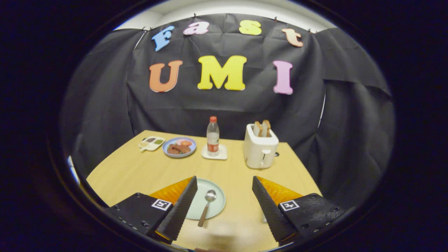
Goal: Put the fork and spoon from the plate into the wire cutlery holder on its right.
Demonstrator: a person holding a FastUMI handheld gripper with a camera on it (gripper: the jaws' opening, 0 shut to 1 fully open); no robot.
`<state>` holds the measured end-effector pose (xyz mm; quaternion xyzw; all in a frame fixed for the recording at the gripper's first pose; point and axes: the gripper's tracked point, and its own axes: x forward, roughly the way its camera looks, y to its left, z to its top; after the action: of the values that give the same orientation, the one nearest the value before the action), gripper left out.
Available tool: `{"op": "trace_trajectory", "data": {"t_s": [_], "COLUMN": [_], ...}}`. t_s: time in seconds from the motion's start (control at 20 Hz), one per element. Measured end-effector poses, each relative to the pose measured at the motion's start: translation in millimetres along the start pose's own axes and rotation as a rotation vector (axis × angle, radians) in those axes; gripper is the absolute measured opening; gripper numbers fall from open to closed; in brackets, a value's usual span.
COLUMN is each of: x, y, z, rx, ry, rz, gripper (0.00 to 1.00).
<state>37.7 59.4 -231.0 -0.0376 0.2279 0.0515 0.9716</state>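
Note:
A pale green plate (217, 196) lies on the wooden table, just ahead of my left finger, which covers its left side. A metal spoon (207, 203) rests on the plate, bowl pointing away from me and handle hanging over the near rim. My gripper (224, 180) is open, held above the table with its fingers wide apart and nothing between them. The spoon sits nearer the left finger (180, 206). A small pale bit (265, 219) peeks out beside the right finger (269, 206); I cannot tell what it is.
At the back of the table stand a white toaster (260, 151) with bread slices, a water bottle (212, 139) on a white coaster, a blue plate of food (179, 147) and a small divided dish (151, 143). The black cloth wall closes in behind.

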Motion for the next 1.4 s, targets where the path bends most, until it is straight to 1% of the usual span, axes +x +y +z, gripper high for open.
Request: {"op": "trace_trajectory", "data": {"t_s": [0.1,0.2,0.35,0.45,0.55,0.7,0.75,0.95,1.05,1.15,1.2,1.25,1.3,1.35,1.4], "x": [22,42,71,84,96,110,113,115,113,110,108,105,105,106,100], "y": [12,29,48,54,57,54,53,52,53,56,51,47,48,49,48], "z": [-32,-56,-83,-99,-113,-132,-135,-142,-144,-144,-144,-144,-140,-141,-138], "rx": [0.002,0.016,0.028,0.043,0.062,0.075,0.078,0.103,0.089,0.086,0.067,0.062,0.058,0.06,0.06], "ry": [0.08,0.136,0.187,0.229,0.281,0.376,0.397,0.463,0.489,0.514,0.53,0.531,0.542,0.551,0.554], "rz": [0.004,0.016,0.011,0.0,-0.007,-0.05,-0.061,-0.064,-0.043,0.004,-0.01,0.011,0.022,0.043,0.065], "gripper": [0.96,0.96,0.96,0.83,0.79,0.79,0.71,0.44,0.34,0.29,0.29,0.12,0.11,0.05,0.05]}}
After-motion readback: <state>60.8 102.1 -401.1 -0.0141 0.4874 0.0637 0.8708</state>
